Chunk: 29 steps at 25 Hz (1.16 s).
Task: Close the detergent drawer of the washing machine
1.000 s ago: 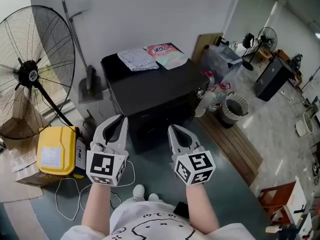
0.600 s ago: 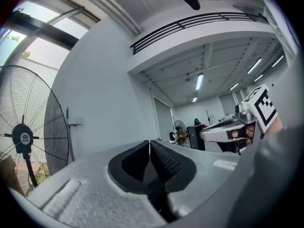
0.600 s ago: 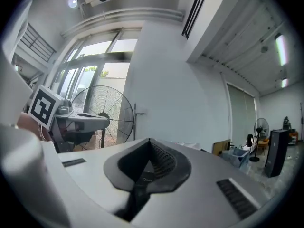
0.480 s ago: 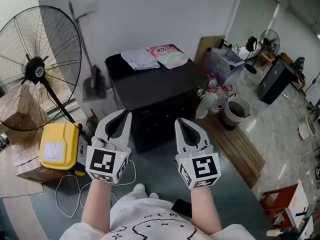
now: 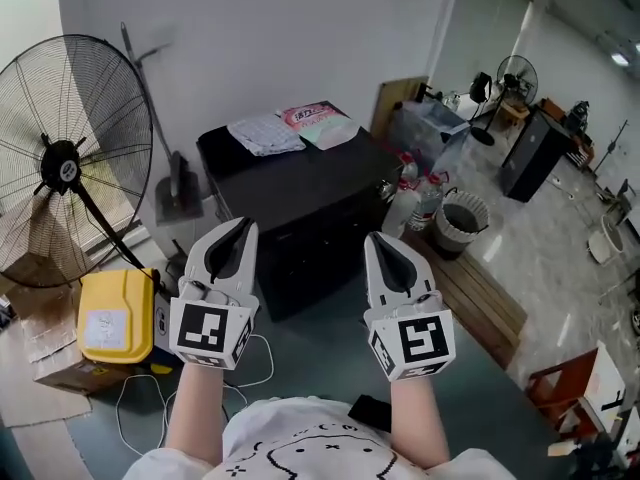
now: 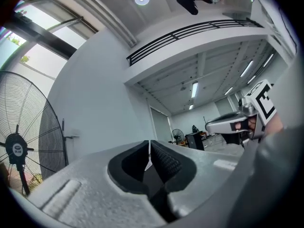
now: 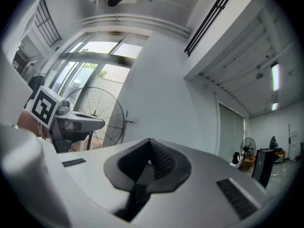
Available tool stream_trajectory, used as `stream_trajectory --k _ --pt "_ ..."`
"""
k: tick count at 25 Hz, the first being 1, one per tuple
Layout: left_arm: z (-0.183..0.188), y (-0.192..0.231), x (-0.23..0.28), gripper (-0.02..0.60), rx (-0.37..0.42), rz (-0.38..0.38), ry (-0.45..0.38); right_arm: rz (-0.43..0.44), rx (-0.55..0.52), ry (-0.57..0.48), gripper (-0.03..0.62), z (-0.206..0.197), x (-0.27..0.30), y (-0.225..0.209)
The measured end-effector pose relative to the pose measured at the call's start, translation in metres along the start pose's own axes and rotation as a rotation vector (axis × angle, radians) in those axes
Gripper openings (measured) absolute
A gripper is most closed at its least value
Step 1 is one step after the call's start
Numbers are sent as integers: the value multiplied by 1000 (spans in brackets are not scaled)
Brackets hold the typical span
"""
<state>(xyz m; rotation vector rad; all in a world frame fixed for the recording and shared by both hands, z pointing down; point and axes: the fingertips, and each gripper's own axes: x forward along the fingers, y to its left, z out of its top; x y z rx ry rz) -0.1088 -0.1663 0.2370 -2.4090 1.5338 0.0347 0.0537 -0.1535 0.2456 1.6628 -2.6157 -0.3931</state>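
Held up level, side by side, left gripper [image 5: 243, 226] and right gripper [image 5: 377, 238] both have jaws pressed together, empty; only the head view shows the black washer [image 5: 300, 188] beyond them, drawer indistinct; gripper views catch fan [image 6: 16, 148], wall [image 6: 90, 113], ceiling [image 7: 237, 56].

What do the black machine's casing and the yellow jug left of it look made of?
Black machine: painted metal or plastic, I can't tell which; matte, with hardly any glare on top. Yellow jug: probably plastic, smooth with rounded moulded corners.
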Motion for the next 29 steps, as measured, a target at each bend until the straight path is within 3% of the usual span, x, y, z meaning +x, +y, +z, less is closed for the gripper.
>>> stream_trajectory --k 11,29 --pt "4 6 9 23 -19 -75 -22 -81 -43 0 0 15 -6 -5" --pt "8 9 11 23 -25 -113 -42 -130 -52 33 0 14 -7 -3"
